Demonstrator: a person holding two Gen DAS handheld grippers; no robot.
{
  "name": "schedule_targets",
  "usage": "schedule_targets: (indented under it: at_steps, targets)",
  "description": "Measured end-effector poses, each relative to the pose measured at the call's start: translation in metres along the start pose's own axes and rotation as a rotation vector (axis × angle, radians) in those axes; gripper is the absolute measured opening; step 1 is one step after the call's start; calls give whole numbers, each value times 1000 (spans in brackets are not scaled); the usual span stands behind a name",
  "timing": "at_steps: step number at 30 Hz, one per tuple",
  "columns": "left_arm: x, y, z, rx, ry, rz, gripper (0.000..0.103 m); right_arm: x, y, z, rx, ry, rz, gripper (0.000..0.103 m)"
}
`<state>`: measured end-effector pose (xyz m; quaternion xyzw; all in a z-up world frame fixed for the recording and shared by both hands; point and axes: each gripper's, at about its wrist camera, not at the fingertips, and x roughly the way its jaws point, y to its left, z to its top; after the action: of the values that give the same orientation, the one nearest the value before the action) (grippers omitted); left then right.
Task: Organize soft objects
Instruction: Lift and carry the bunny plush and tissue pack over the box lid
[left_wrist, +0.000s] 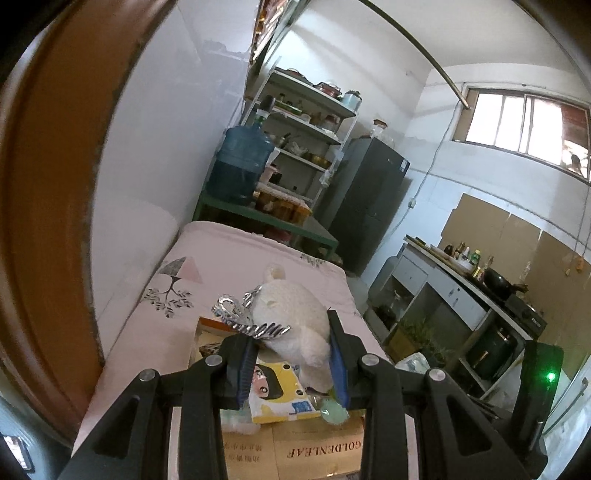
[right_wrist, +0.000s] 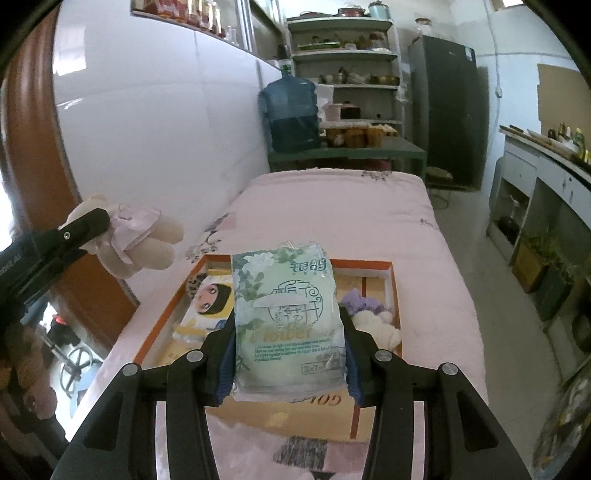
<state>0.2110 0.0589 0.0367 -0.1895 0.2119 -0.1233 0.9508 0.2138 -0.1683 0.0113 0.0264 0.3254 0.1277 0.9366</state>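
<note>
- The landmark is the orange-rimmed cardboard box (right_wrist: 391, 280), which lies open on the pink bed (right_wrist: 332, 206).
- The right tool (right_wrist: 290, 354) pinches a pale green tissue pack (right_wrist: 288, 317) between its blue pads; the pack stands upright above the middle of the box, lifted off the box floor.
- The left tool (left_wrist: 291, 354) pinches a white plush bear (left_wrist: 291, 314) by its lower body. From the right wrist view the same bear (right_wrist: 136, 236), in a pale pink dress, hangs out past the left edge of the box, level with the box's far-left corner, in front of the white wall.
- In the left wrist view a silver ribbon trim (left_wrist: 240, 314) sticks out from the bear on the left pad's side.
- Inside the box, toward its left side, lies a yellow pack with a cartoon face (right_wrist: 207, 299).
- In the right half of the box a lilac fluffy item (right_wrist: 358, 299) touches a small cream plush (right_wrist: 380, 325).
- Beyond the far end of the bed, well past the box, a blue water jug (right_wrist: 291, 110) stands on a green surface (right_wrist: 369, 147).
</note>
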Motion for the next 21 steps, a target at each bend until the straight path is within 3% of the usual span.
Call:
schedule_targets:
  at_steps: [9,21]
  targets:
    - [35,1,-2,-17,40,1,35,33,-29,16,35,33,-37,49]
    - [72,8,-17,-3,112,8,35,78,-47,16,76,122,3,49]
